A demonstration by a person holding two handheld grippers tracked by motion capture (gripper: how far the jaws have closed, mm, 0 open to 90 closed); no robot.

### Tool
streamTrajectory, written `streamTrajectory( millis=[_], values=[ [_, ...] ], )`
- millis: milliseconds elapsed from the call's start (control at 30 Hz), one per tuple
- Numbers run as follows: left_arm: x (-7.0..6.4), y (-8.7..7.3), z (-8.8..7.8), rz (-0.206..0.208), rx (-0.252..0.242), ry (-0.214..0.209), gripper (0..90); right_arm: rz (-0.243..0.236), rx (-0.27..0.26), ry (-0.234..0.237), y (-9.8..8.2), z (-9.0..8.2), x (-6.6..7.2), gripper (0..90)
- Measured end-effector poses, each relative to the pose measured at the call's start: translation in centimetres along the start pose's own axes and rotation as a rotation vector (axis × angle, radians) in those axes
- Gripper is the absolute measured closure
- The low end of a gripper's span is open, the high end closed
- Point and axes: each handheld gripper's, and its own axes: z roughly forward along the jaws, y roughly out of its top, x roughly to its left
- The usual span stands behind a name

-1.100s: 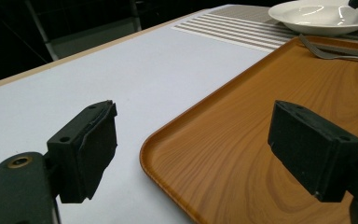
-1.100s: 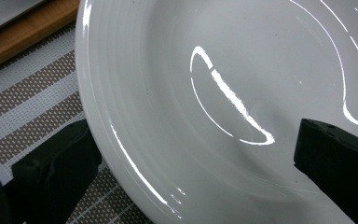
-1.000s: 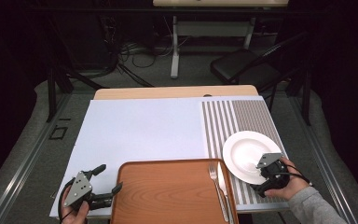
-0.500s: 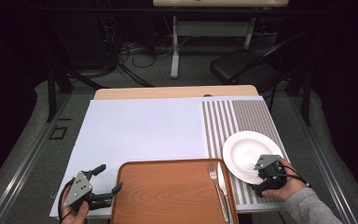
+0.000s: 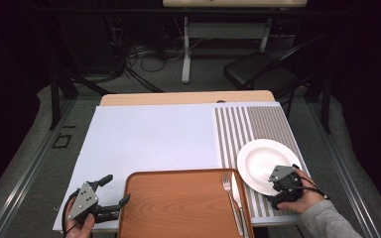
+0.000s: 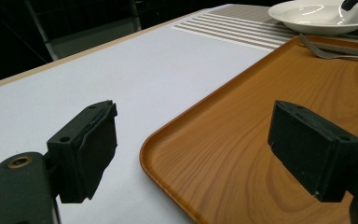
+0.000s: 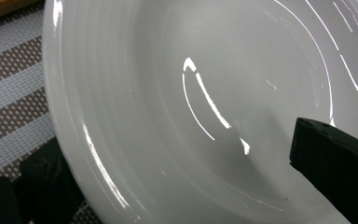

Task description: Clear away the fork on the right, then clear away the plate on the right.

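- Right gripper (image 5: 281, 183): held in the person's right hand (image 5: 302, 196) at the near right of the table, at the near rim of the plate. In the right gripper view its jaws stand apart, one under the plate's rim on the outside, the other above the inside of the dish. They straddle the rim; whether they press on it cannot be told.
- White plate (image 5: 263, 161): round, empty, glossy. It lies on the striped mat, just beside the right edge of the tray.
- Striped mat (image 5: 258, 124): grey and white bands, covering the right part of the table.
- Left gripper (image 5: 110, 191): held in the person's left hand (image 5: 77, 225) at the near left corner. Its jaws are wide open and grip nothing. In the left gripper view one jaw is over the white cover, the other over the tray's near left corner.
- Wooden tray (image 5: 178, 208): orange-brown, with rounded corners, at the near middle of the table.
- Fork (image 5: 230, 201) and knife (image 5: 238, 196): side by side along the tray's right edge.
- White cover (image 5: 149, 134): bare, spanning the left and middle of the table.
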Motion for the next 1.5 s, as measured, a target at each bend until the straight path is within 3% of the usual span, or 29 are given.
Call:
streamTrajectory(
  millis=[267, 300, 333, 600, 1067, 1133, 1167, 1500],
  values=[
    [0.0, 0.01, 0.07, -0.004, -0.001, 0.0, 15.7, 0.0, 0.007, 0.004, 0.02, 0.18, -0.11, 0.0],
    [-0.01, 0.02, 0.1, -0.004, 0.001, -0.002, 15.7, 0.0, 0.038, 0.008, 0.1, -0.02, -0.1, 0.0],
    [-0.04, 0.01, 0.15, -0.005, 0.0, -0.003, 15.7, 0.006, 0.012, 0.005, 0.03, 0.16, -0.06, 0.0],
    [0.05, -0.01, 0.11, -0.007, -0.002, -0.002, 15.7, -0.007, -0.001, 0.001, 0.01, 0.13, -0.16, 1.1],
    [0.05, 0.01, 0.21, -0.003, 0.0, -0.004, 15.7, -0.011, 0.01, 0.001, 0.08, -0.05, -0.04, 2.5],
    [0.03, 0.0, 0.23, -0.003, 0.001, -0.006, 15.7, -0.005, -0.04, -0.004, -0.05, 0.24, 0.05, 2.8],
    [0.03, 0.0, 0.23, -0.001, 0.003, -0.005, 15.7, -0.013, -0.001, -0.001, 0.06, -0.03, 0.0, 3.0],
    [0.02, 0.02, 0.27, -0.003, 0.002, -0.005, 15.7, -0.031, -0.007, -0.021, 0.41, -0.47, 0.07, 4.8]
  ],
)
